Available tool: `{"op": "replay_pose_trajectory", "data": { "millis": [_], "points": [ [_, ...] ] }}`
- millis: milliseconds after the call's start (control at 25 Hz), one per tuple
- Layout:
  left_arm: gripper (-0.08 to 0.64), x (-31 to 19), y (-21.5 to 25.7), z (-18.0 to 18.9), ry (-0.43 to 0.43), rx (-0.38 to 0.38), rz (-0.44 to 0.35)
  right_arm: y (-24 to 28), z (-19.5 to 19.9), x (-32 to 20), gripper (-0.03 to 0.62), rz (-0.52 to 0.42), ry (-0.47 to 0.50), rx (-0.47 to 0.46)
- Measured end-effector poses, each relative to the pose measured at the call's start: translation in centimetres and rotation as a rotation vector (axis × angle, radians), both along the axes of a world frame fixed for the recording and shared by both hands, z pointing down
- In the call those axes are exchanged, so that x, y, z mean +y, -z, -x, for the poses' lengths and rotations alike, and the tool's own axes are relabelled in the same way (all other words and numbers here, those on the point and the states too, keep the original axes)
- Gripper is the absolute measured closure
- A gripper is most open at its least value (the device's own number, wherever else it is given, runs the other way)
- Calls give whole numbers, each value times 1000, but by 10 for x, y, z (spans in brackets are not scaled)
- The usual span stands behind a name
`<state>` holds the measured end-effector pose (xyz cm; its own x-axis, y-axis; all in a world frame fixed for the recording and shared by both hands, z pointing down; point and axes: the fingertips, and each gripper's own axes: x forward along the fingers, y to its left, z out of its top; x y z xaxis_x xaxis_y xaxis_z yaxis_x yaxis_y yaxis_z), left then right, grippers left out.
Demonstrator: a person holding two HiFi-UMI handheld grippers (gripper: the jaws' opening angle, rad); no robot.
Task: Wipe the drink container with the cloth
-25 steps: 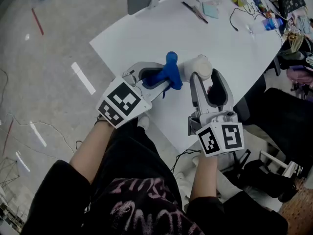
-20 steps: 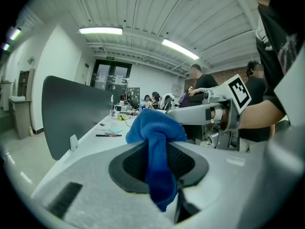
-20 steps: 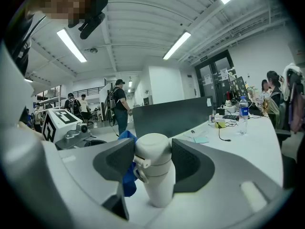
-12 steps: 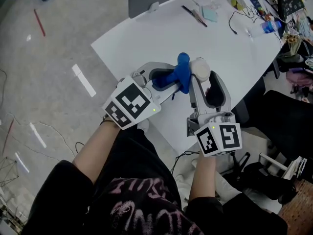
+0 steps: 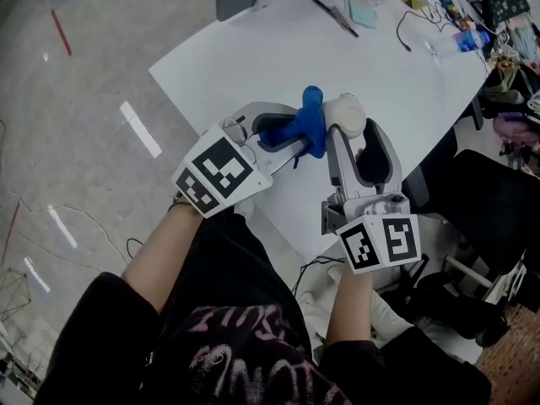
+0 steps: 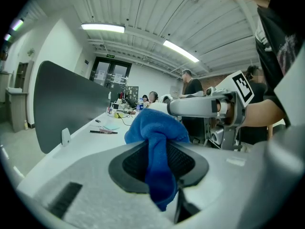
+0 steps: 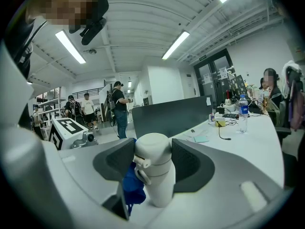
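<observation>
White table [image 5: 253, 66] stretched out wide there, folks. Toward its far end a pair of pens [image 5: 337, 19] lay just beside a teal notepad [image 5: 364, 13]. A water bottle [image 7: 243, 114] stood further along the table, a dark partition panel [image 6: 62, 104] rose at its edge, and a person [image 7: 119, 109] stood beyond it.
</observation>
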<state>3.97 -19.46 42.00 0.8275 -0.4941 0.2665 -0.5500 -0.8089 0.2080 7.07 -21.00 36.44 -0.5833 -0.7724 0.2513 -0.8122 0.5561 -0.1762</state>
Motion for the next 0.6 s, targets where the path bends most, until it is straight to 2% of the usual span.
{"op": "replay_pose_trajectory", "data": {
  "millis": [160,600],
  "points": [
    [462,-2,-15,2,-4,17,24,-1,1,-2,351,7,-2,-4],
    [460,-3,-60,2,-20,-3,85,-2,2,-2,351,15,-3,2]
  ]
}}
